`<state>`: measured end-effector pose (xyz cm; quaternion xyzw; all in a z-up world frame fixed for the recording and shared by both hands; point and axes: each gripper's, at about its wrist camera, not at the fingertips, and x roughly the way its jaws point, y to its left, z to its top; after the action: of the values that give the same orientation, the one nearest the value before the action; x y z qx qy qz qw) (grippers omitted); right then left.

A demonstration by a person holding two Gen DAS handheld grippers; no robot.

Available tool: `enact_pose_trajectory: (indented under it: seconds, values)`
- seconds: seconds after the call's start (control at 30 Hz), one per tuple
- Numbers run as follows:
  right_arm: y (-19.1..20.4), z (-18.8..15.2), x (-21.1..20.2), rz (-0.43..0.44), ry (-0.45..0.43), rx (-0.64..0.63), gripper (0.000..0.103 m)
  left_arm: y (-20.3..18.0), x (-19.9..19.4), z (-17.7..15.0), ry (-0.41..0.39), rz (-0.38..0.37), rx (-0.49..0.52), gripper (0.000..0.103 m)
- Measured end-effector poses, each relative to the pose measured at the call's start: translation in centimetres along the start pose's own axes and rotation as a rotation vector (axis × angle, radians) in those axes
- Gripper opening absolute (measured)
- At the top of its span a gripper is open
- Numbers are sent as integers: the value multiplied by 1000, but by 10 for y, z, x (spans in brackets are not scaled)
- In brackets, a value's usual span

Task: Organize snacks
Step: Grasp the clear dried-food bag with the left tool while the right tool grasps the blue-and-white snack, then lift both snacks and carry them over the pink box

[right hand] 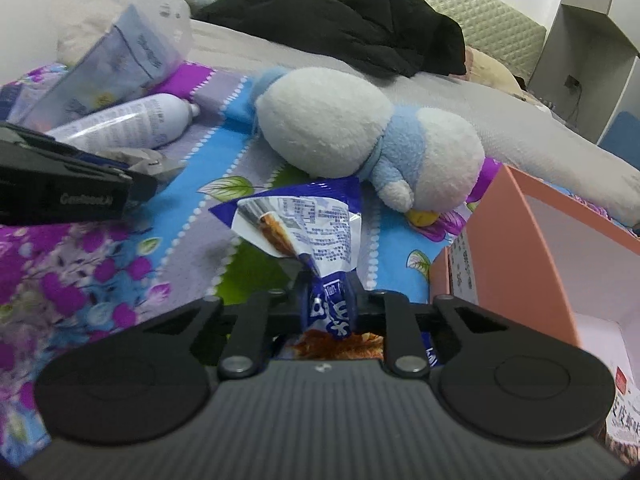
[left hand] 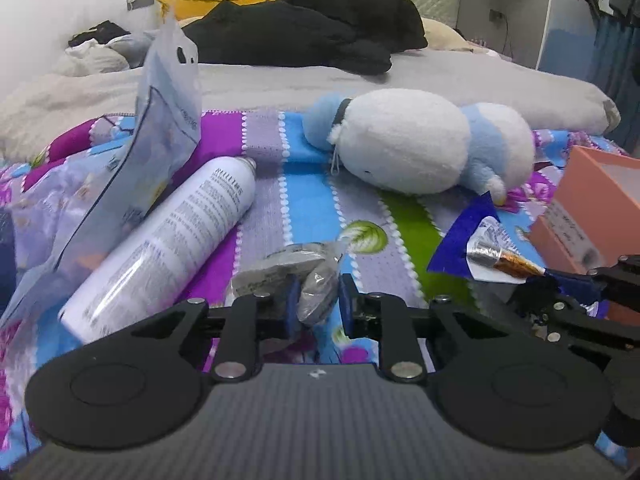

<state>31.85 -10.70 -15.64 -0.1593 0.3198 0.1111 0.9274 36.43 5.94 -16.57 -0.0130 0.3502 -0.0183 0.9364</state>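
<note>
While both my tongs are busy, each one has a snack. My left tongs (left hand: pixel 318 304) are squeezed shut on a small clear-wrapped snack (left hand: pixel 316 294), which pokes up and away from the pads, just above the flowery blanket (left hand: pixel 312 184) on the bed. My right tongs (right hand: pixel 330 304) are pinched shut on the blue snack packet (right hand: pixel 308 228). Its long side runs straight out ahead of the tongs. The pink box (right hand: pixel 520 256) sits open on the right, just beside my right tongs and farther from my left ones. I think the blue packet should go in first, with a swing to the right. The plush toy (right hand: pixel 360 136) lies behind, near the box.
</note>
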Motion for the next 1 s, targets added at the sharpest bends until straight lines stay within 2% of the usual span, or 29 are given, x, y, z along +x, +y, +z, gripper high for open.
enact_pose_trajectory:
  seconds: [0.17, 0.57, 0.73, 1.0]
  values:
    - [3, -9, -28, 24, -11, 24, 18, -4, -33, -17, 5, -1, -31, 24]
    - [10, -48, -99, 91, -6, 75, 17, -15, -114, -74, 0, -34, -203, 19]
    - [4, -61, -128, 92, -14, 108, 17, -28, -141, -86, -11, -34, -222, 19]
    - [-7, -69, -159, 115, -27, 173, 17, -42, -177, -91, 0, -84, -260, 18]
